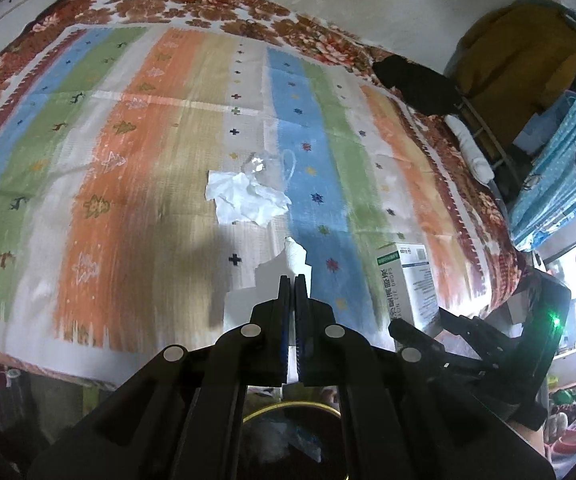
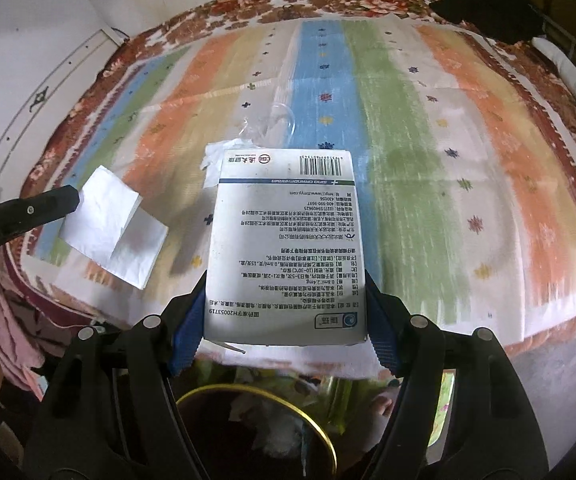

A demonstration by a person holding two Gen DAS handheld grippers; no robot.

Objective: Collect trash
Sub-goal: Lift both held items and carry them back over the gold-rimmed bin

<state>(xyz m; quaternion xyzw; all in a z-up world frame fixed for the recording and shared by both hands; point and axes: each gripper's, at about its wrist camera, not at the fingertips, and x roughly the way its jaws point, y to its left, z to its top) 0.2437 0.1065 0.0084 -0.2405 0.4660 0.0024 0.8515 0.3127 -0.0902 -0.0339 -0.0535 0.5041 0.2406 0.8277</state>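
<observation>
Medicine box: white carton, printed text and barcode, held clear of the bed with its lower sides between two blue pads. Folded white paper: flat, creased, pinched at one edge, off the surface. Crumpled white tissue lies mid-bed, touching a clear plastic wrapper behind it.

Paper, card, cloth and plastic on a bed

The medicine box is smooth printed card; the folded sheet and crumpled tissue are matt white paper. The striped bedcover is coarse woven cloth. The bin rim looks shiny brass-coloured metal. Both tools are matt black plastic.
</observation>
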